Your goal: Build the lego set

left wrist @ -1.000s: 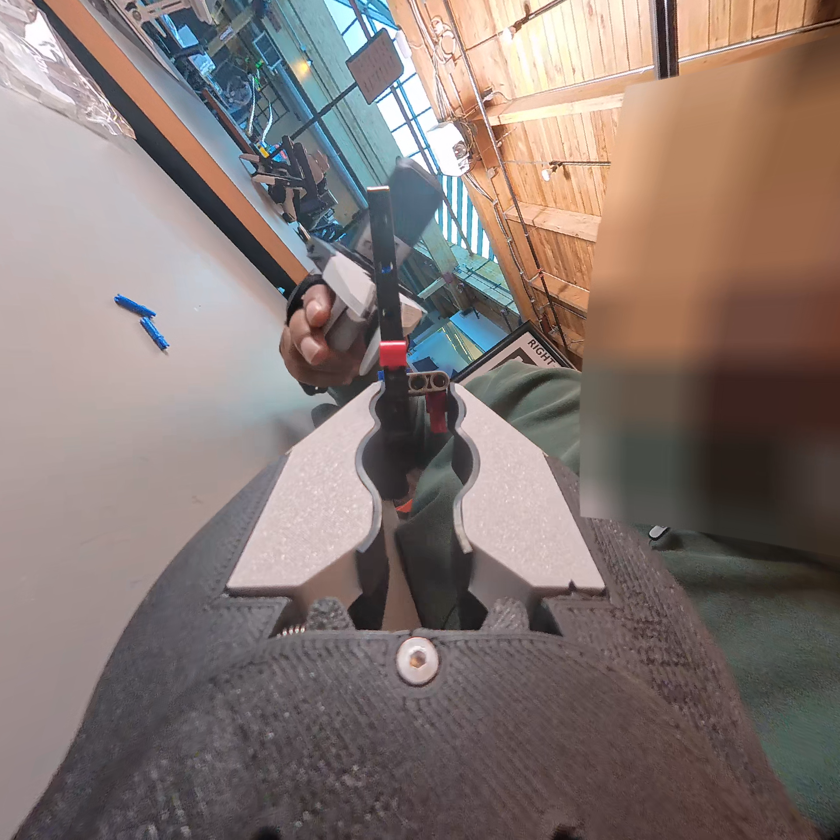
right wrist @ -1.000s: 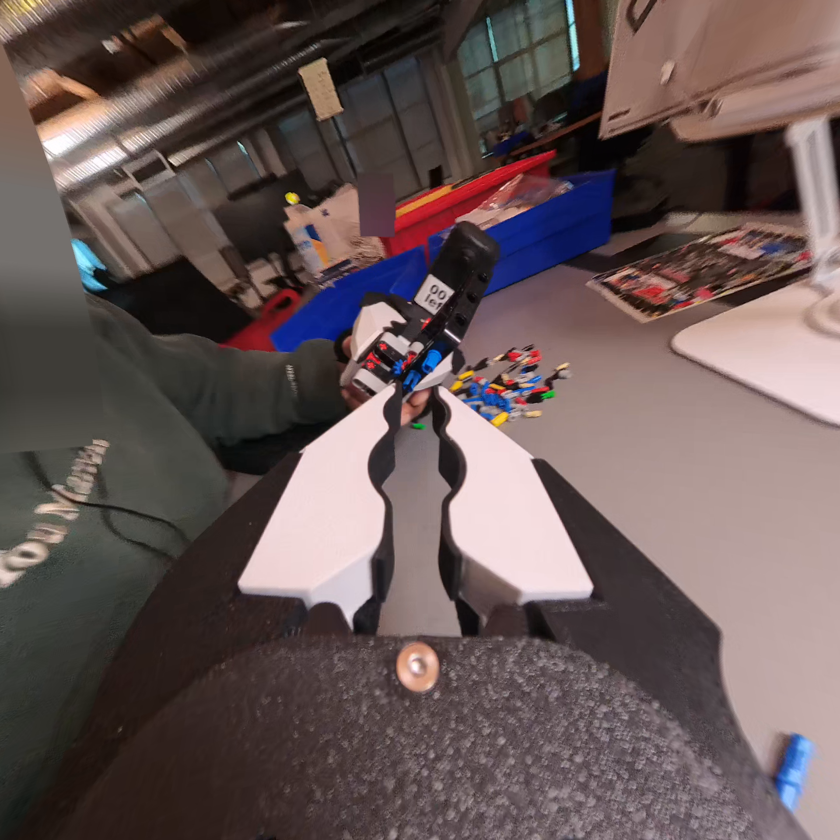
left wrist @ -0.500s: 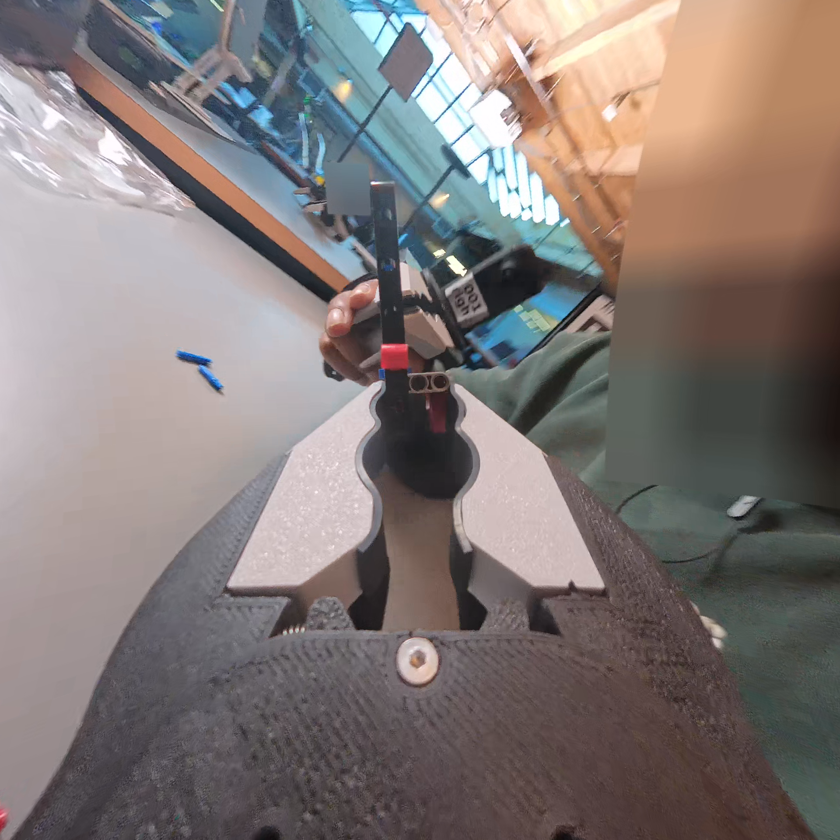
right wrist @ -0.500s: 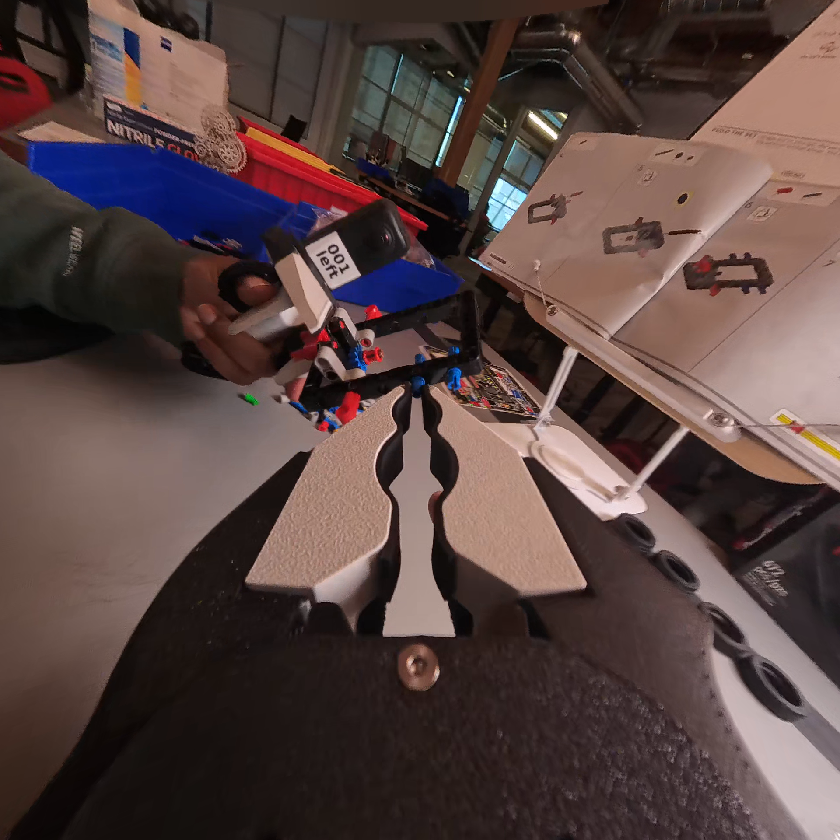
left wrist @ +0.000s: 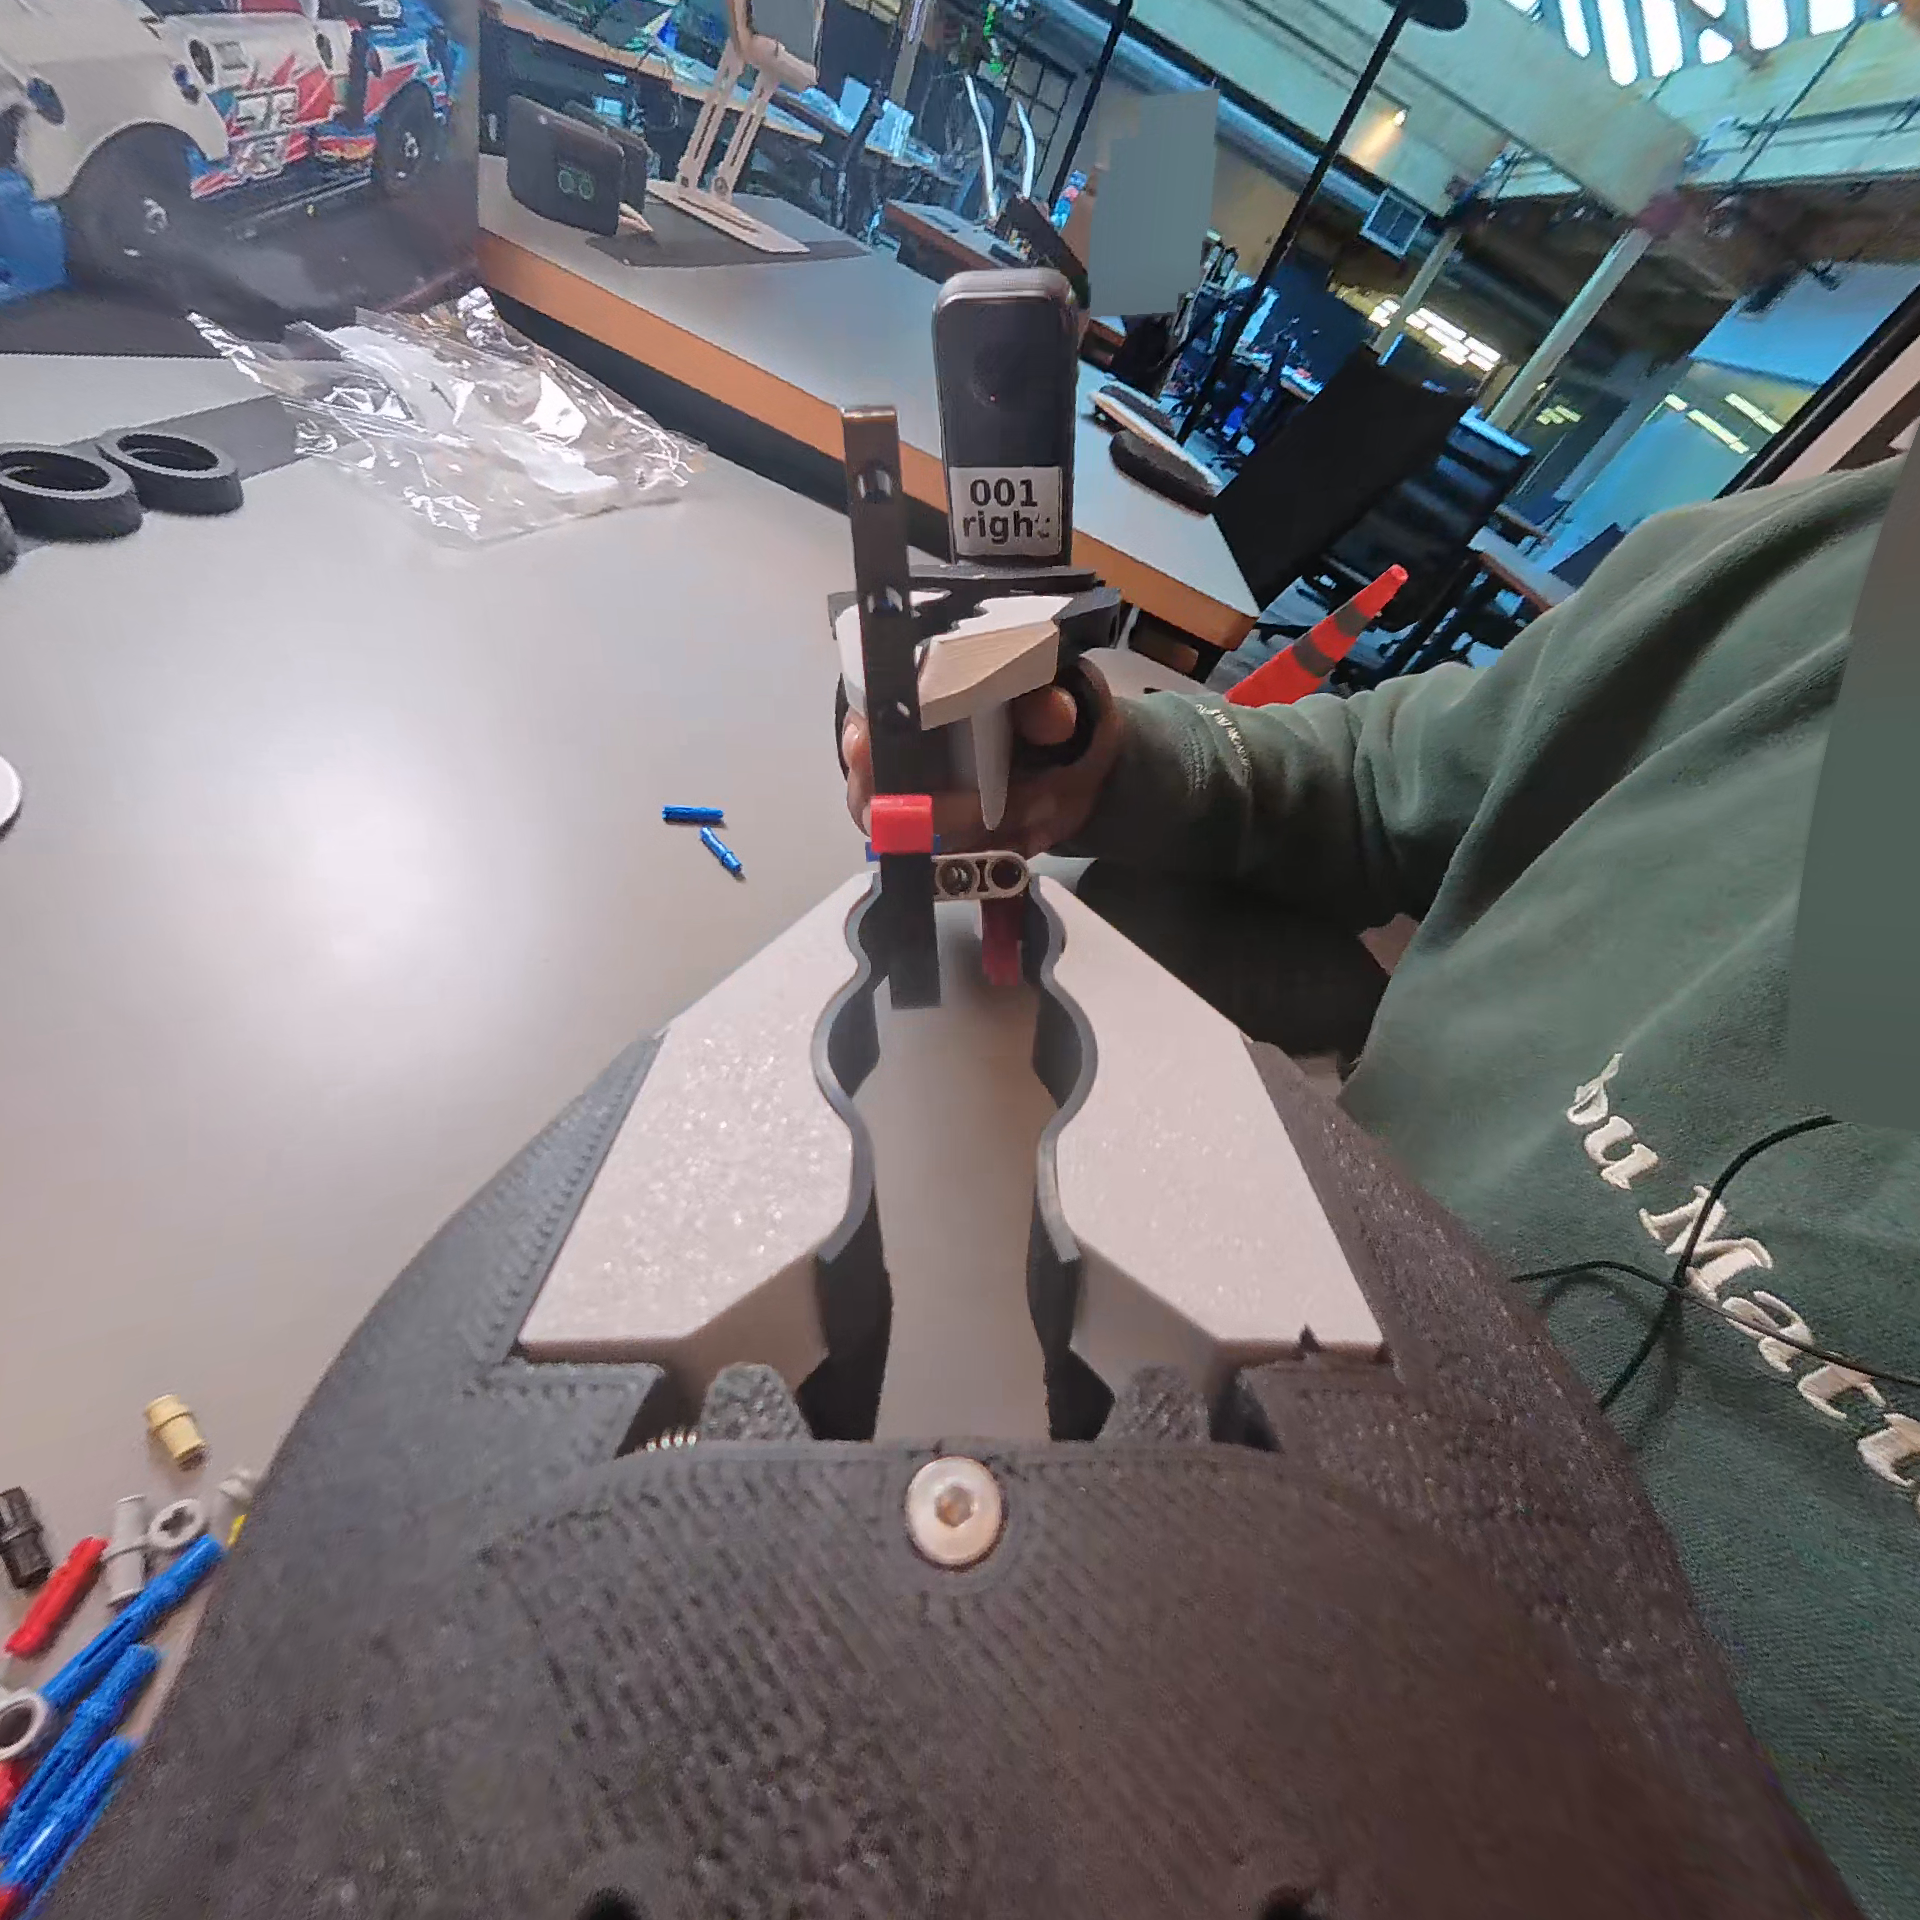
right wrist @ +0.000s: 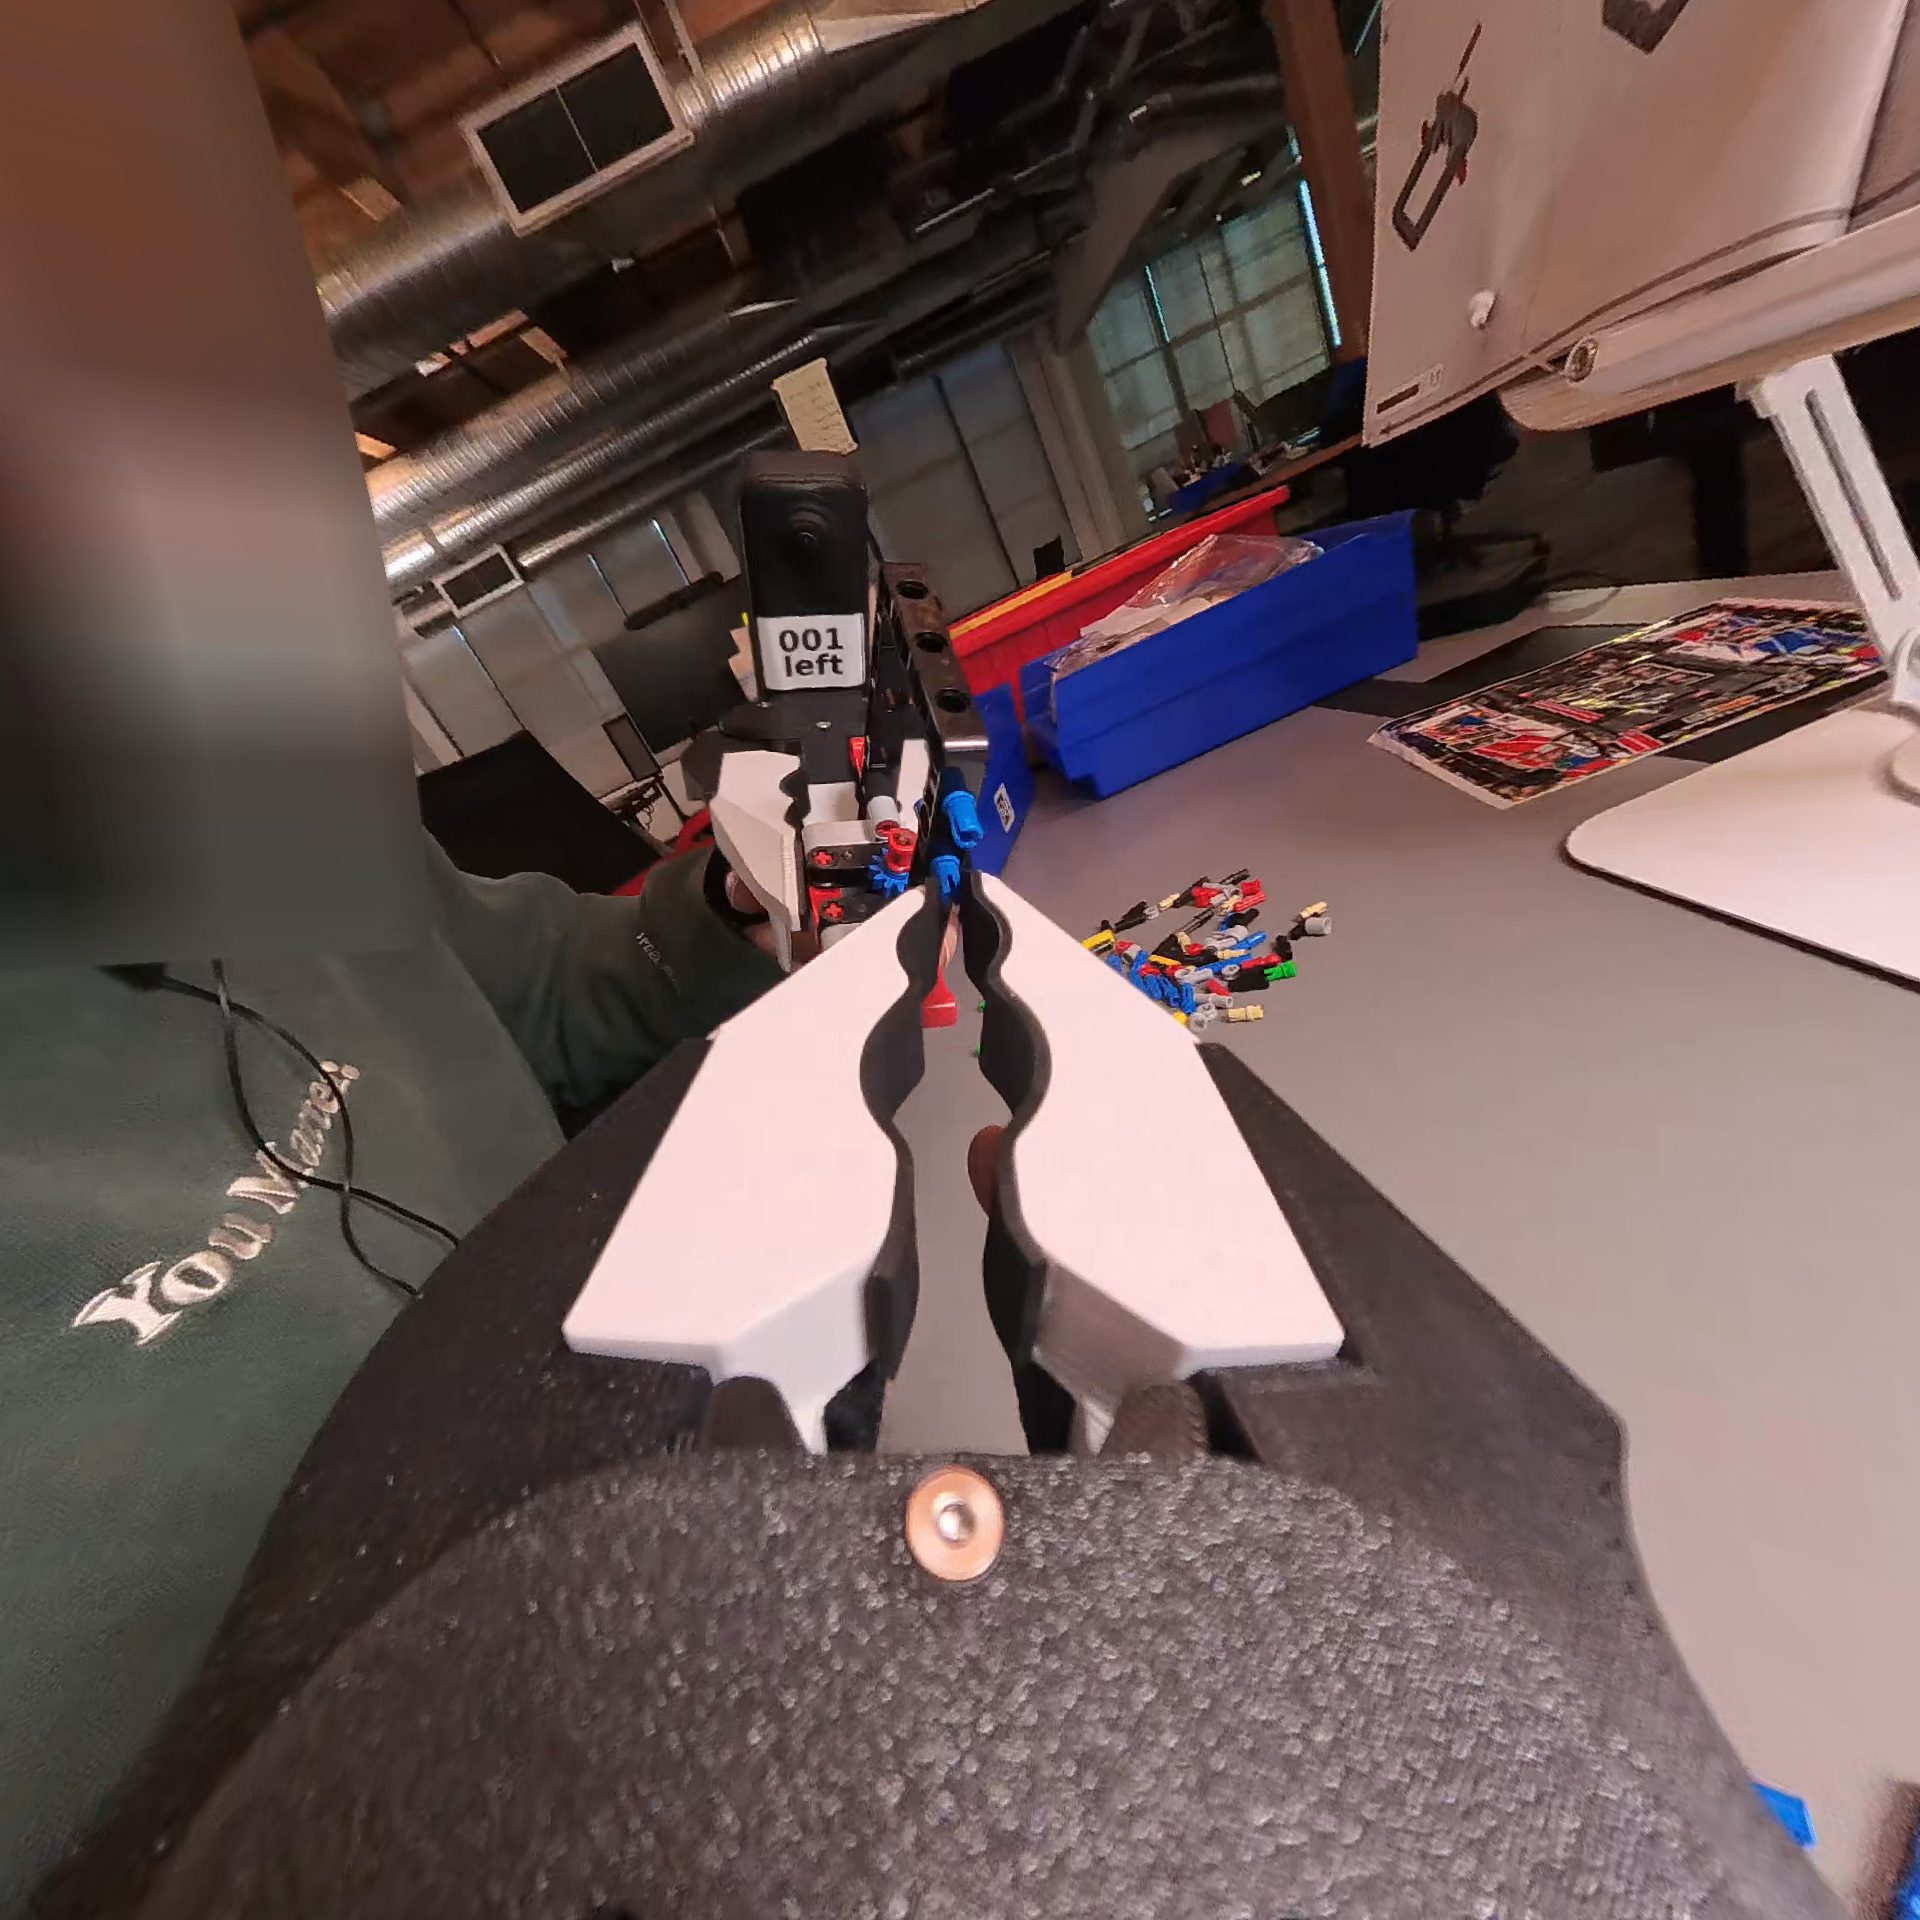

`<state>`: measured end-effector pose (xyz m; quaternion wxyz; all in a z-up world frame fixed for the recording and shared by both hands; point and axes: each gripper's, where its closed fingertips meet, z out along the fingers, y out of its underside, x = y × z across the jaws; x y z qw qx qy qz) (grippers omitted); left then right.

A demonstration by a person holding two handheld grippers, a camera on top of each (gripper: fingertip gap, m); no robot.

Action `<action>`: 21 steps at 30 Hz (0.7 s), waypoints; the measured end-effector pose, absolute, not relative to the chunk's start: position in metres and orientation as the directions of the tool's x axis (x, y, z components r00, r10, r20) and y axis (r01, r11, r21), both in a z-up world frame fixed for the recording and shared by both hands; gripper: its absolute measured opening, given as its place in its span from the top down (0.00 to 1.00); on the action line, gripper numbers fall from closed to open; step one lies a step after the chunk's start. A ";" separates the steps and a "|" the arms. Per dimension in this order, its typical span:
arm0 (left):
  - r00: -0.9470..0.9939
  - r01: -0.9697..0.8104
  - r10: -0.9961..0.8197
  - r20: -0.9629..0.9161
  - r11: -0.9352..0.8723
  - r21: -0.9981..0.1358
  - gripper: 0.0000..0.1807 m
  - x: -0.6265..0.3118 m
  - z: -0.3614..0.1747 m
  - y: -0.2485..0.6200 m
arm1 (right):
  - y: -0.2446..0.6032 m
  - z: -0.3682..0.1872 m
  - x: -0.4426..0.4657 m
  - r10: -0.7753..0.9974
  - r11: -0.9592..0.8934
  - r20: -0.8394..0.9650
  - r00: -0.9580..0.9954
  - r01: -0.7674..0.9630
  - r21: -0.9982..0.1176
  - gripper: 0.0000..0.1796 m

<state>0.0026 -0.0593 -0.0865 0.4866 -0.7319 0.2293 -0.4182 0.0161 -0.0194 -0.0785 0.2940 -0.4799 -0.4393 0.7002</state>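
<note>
- The left gripper (left wrist: 951, 935), with pale grey fingers on a black textured body, is closed on the base of the half-built lego frame of black beams with red and blue pins (left wrist: 891, 707). The frame stands upright at the centre of the left wrist view, above the grey table (left wrist: 312, 831).
- The right gripper (right wrist: 954, 914) has its jaws almost together at the tips, just under the blue pins (right wrist: 948, 868) of the frame. Whether it really pinches something there, the pictures do not show.
- The step in hand seems to be to seat or adjust a small pin on the frame. To do it well, the left gripper should hold the frame without turning, because a tall beam twists easily in a narrow grip.
- The right gripper should push along the axis of the hole, gently, not sideways.
- The next parts wait in the heap of small coloured lego pins (right wrist: 1205, 951) at the right of the right wrist view, and two loose blue pins (left wrist: 704, 831) lie left of centre in the left wrist view.
</note>
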 end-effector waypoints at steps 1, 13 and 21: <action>0.555 0.061 -0.741 0.380 -0.419 -0.906 0.87 0.002 -0.087 -0.059 | -0.019 -0.080 0.016 0.834 -0.440 -0.415 -0.365 0.014 -0.898 0.99; 0.604 0.013 -0.723 0.336 -0.413 -0.911 0.87 0.000 -0.094 -0.055 | -0.016 -0.089 0.012 0.835 -0.447 -0.427 -0.347 0.027 -0.894 0.98; 0.611 -0.009 -0.729 0.309 -0.397 -0.918 0.87 0.000 -0.097 -0.055 | -0.015 -0.091 0.012 0.872 -0.384 -0.376 -0.314 0.037 -0.923 0.97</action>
